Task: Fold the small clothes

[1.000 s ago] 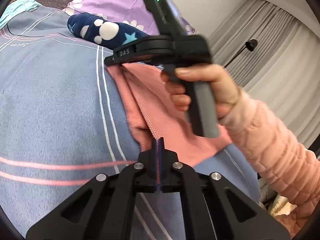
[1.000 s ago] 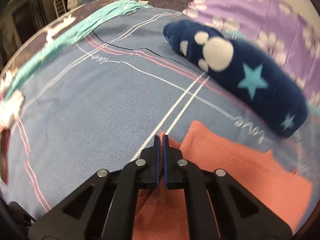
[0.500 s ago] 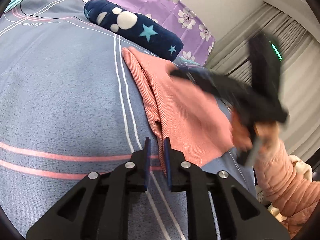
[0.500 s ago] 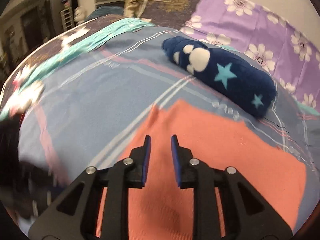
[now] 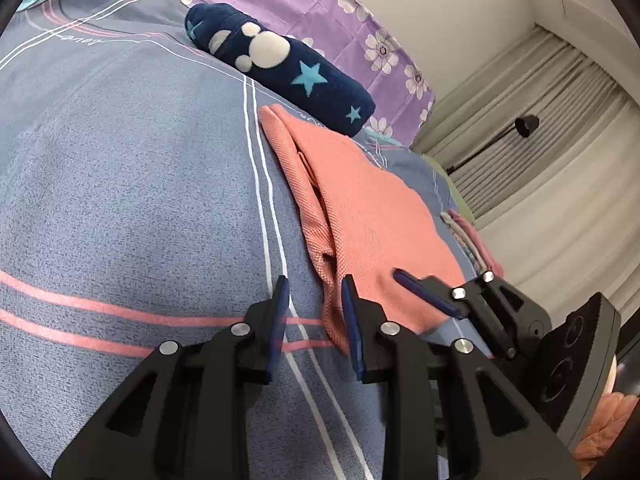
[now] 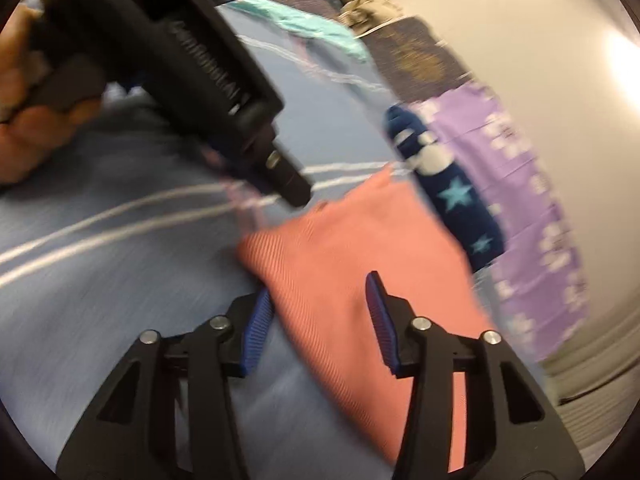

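Left gripper [image 5: 314, 312]: jaws standing apart, holding nothing, straddling the garment's near edge.
Right gripper [image 6: 316, 316]: jaws spread wide, hovering empty.
Pink garment [image 5: 372, 216]: lying folded on the bed [image 5: 120, 180], beside the navy roll [image 5: 280, 68].

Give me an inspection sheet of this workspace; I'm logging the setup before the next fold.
Surface: blue-grey bedspread with white and pink stripes.
Job's things: salmon garment lying folded on the bedspread, no gripper holding it.
Clutter: navy rolled blanket with stars beyond the garment; purple floral pillow behind it.
Grippers: left gripper open, its right finger at the garment's near edge; right gripper open over the garment's near corner.
Cables: nothing seen.
Surroundings: pale curtains, white wall, a black lamp; right wrist view is motion-blurred.
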Available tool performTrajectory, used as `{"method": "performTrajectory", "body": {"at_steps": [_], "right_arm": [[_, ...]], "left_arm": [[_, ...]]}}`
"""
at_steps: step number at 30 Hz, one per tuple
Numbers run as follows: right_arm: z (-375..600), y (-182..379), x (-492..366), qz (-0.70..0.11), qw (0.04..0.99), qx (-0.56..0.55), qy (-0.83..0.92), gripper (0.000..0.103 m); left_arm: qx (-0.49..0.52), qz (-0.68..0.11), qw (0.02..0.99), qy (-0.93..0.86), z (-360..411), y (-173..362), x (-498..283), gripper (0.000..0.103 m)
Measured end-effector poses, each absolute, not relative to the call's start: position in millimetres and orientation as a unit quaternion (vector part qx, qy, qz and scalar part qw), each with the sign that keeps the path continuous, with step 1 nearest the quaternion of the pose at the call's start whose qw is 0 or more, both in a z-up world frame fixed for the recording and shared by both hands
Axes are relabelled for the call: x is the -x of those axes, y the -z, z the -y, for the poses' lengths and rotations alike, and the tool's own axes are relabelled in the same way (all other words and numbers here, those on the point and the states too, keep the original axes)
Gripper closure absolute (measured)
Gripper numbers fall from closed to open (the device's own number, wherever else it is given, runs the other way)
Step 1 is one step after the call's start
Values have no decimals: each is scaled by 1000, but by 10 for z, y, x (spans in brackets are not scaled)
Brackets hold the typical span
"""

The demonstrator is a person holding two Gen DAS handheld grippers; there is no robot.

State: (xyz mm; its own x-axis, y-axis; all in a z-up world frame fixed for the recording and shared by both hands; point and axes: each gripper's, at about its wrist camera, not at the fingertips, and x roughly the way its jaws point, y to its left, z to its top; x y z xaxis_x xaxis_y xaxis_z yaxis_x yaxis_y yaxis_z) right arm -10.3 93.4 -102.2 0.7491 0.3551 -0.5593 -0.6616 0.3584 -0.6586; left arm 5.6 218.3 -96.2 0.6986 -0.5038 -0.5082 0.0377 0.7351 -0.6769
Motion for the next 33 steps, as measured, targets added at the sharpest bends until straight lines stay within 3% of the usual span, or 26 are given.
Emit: {"method": "performTrajectory", "body": {"at_steps": [2,6,9,10,12,14,18,26,28,31,32,33], "right_arm": [[-990,1045,58,-175,810,462,-317,87],[-915,991,71,-180,815,442,-329,89],[-869,970,61,-182,815,438,-333,89],[-868,977,68,-181,815,439,-331,86],[-877,1015,110,-173,813,448,-329,66],[-891,1056,157,-162,810,460,-326,66],[-916,1094,108,-172,812,453,-325,66],[-1056,1120,-114,-181,827,438,-301,66],[-1036,1105,-156,-187,830,430,-301,66],[-1004,1081,-198,-199,834,419,-298,64],[-984,1063,-222,-203,837,412,-297,67],[-961,1037,-204,-205,841,402,-298,85]], "left_arm": [[344,-346,859,153,-2245,947,-32,73],[367,-344,850,158,-2324,803,-72,50],[360,-367,841,168,-2274,670,-241,47],[351,-377,841,164,-2253,638,-313,46],[332,-394,842,159,-2220,608,-523,43],[317,-406,841,163,-2200,669,-793,39],[339,-412,826,182,-2203,936,-1237,39],[299,-416,833,211,-1956,925,-1732,39],[303,-421,829,208,-1951,926,-1784,43],[307,-432,826,191,-1970,931,-1820,57],[307,-437,827,173,-1978,935,-1837,73],[308,-441,827,162,-1993,939,-1842,84]]}}
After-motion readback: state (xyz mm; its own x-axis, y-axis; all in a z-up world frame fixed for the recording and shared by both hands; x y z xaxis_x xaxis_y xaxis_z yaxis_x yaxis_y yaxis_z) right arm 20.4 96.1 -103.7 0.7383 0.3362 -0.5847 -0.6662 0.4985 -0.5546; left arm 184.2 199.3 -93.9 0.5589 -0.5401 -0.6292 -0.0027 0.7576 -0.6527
